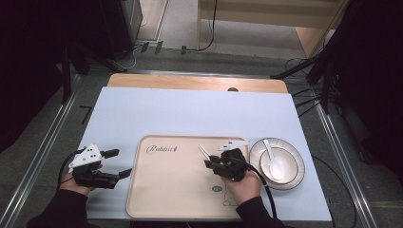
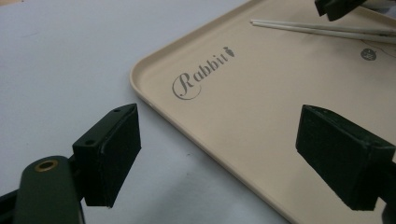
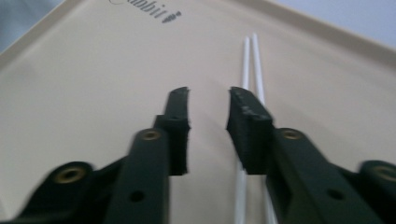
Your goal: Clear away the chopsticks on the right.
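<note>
Over tray (image 3: pixel 70 84), right tool (image 3: pixel 208 105) narrowly open, empty.

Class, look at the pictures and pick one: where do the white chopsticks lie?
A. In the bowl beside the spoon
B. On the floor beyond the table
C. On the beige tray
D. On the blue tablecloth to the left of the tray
C: the chopsticks lie flat on the beige tray, close by the right gripper.
</note>
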